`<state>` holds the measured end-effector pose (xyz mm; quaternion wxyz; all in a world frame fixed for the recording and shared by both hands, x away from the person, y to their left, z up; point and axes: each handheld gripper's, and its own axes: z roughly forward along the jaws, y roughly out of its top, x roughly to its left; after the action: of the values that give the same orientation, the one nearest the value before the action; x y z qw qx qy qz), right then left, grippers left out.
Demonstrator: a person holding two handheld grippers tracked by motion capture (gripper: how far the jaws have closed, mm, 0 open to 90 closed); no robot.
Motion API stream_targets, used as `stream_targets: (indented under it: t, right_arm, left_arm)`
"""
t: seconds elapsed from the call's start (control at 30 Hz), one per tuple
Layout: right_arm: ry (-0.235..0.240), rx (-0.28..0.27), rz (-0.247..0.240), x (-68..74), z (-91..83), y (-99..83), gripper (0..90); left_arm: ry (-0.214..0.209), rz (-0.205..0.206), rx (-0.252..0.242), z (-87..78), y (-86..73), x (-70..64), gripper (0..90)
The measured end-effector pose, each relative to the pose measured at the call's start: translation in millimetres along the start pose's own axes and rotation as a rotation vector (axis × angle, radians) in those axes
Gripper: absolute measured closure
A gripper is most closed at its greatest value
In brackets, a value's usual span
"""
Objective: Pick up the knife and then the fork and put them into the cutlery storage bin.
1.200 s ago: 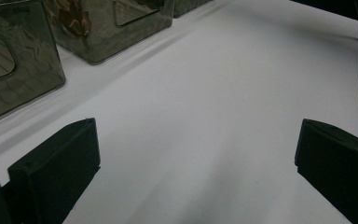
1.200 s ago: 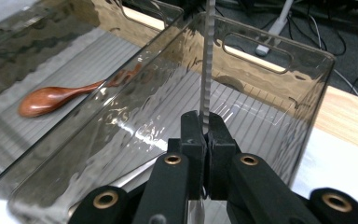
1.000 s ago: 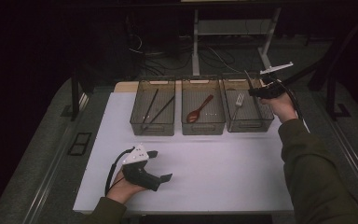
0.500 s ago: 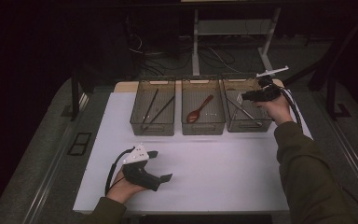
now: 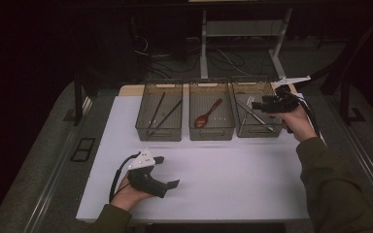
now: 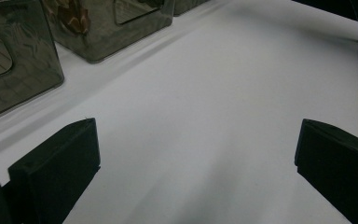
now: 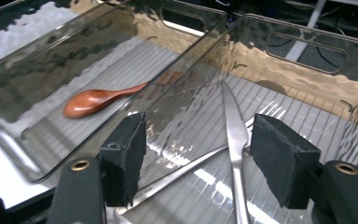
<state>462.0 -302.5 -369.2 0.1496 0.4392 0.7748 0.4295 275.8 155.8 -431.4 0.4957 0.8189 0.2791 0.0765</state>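
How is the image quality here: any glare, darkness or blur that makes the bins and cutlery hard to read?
High view: dim, dark surroundings, only the white table top is bright; the cutlery looks small. Right gripper view: sharp, but the clear ribbed plastic bin ripples and glares, warping the brown wooden spoon; the steel knife reads well. Left gripper view: soft shadows, black fingers slightly blurred.

Dim, grainy high view around a pale lit worktop (image 5: 233, 179); wavy glare on the clear bins (image 7: 279, 70); soft shadows.
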Motion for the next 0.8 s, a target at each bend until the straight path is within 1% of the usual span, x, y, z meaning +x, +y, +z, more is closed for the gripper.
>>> stream_targets:
  t: [0.1,0.2,0.3,0.33,0.43,0.67,0.8]
  right_arm:
    - [0.018,-0.018,-0.012,5.6,-7.9,-4.4,32.5]
    - [0.017,-0.038,-0.021,12.1,-16.2,-10.6,29.6]
    - [0.031,-0.060,-0.013,18.9,-24.8,-19.8,27.9]
    - [0.034,-0.066,-0.018,21.3,-27.1,-23.2,27.0]
    - [0.020,-0.078,-0.044,30.1,-34.9,-34.2,25.1]
    - [0.037,-0.076,-0.078,48.3,-45.9,-58.5,20.1]
    - [0.053,-0.075,-0.110,61.4,-49.2,-70.0,18.8]
  left_arm:
    - [0.006,-0.003,0.003,-0.1,0.0,1.0,0.0]
    - [0.011,-0.003,0.002,-0.5,0.0,1.3,0.0]
    - [0.013,-0.003,0.002,-0.7,0.0,1.2,0.0]
    - [0.013,-0.003,0.005,-0.7,-0.1,1.2,0.0]
    - [0.011,-0.001,0.005,-0.6,-0.3,1.0,0.0]
    - [0.003,0.003,-0.003,-1.2,-0.3,0.6,0.0]
    - [0.004,0.000,-0.003,-1.4,-0.3,0.6,0.0]
